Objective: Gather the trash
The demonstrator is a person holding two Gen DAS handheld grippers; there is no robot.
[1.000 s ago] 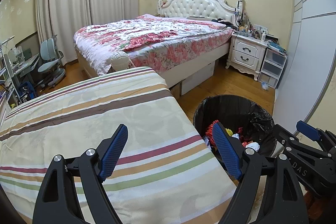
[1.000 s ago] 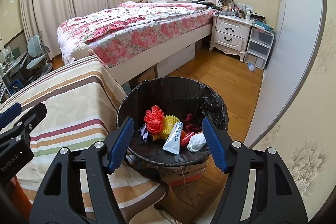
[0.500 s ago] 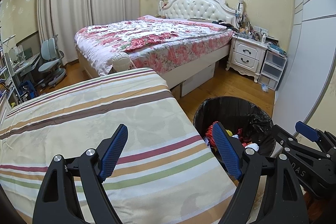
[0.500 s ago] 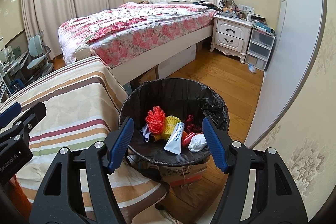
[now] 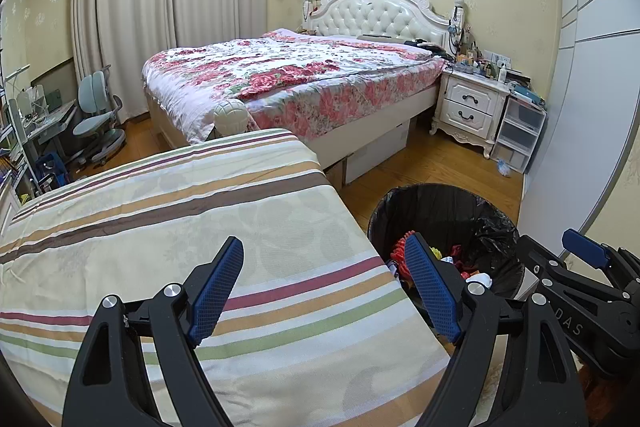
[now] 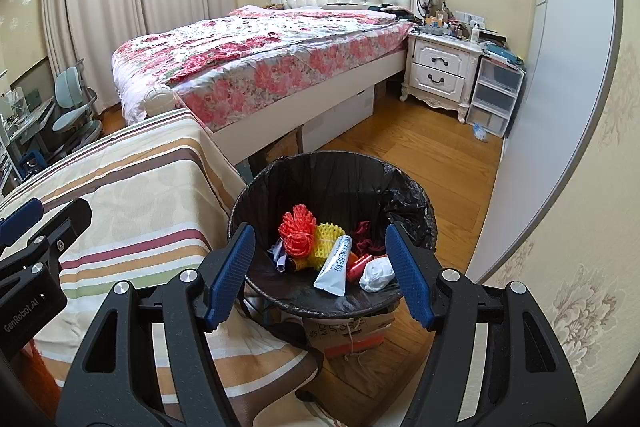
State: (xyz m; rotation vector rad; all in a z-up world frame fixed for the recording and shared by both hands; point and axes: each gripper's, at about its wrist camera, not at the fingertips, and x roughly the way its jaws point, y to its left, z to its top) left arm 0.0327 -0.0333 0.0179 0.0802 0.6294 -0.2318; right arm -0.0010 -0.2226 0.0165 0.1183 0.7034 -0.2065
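Note:
A black-lined trash bin stands on the floor beside the striped table. Inside lie an orange net ball, a yellow foam net, a white tube, a crumpled white tissue and red scraps. My right gripper is open and empty, just above the bin's near rim. My left gripper is open and empty over the striped cloth, with the bin at its right. The right gripper's body shows at the lower right of the left wrist view.
A cardboard box sits under the bin. A floral bed lies behind the table, with a white nightstand and plastic drawers at the right wall. A desk chair stands at the left. The wood floor runs past the bin.
Both grippers have drifted slightly back and up, so the bin sits a little lower in each view. Both stay open and empty.

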